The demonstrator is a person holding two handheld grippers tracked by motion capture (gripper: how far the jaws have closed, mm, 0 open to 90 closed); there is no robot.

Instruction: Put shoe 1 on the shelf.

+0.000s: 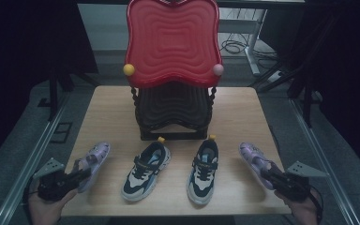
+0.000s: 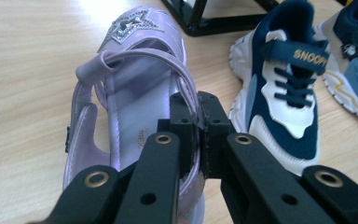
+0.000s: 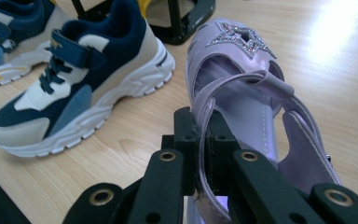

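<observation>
Two lilac sandals with a glittery star on the toe flank a pair of navy-and-white sneakers on the wooden table. The left sandal [image 1: 93, 161] [image 2: 135, 93] is pinched at its inner side wall by my left gripper [image 1: 77, 177] [image 2: 197, 135], which is shut on it. The right sandal [image 1: 255, 161] [image 3: 247, 88] has its side strap clamped the same way in my right gripper [image 1: 273, 178] [image 3: 204, 144], also shut. Between them lie the left sneaker [image 1: 146, 171] [image 2: 284, 88] and the right sneaker [image 1: 204, 171] [image 3: 74, 79], toes toward me.
A black shoe rack [image 1: 173, 110] with a red wavy top tray [image 1: 172, 40] stands at the table's middle rear, behind the sneakers. The table [image 1: 108, 112] ends just in front of the shoes. Metal rails run along both sides on the floor.
</observation>
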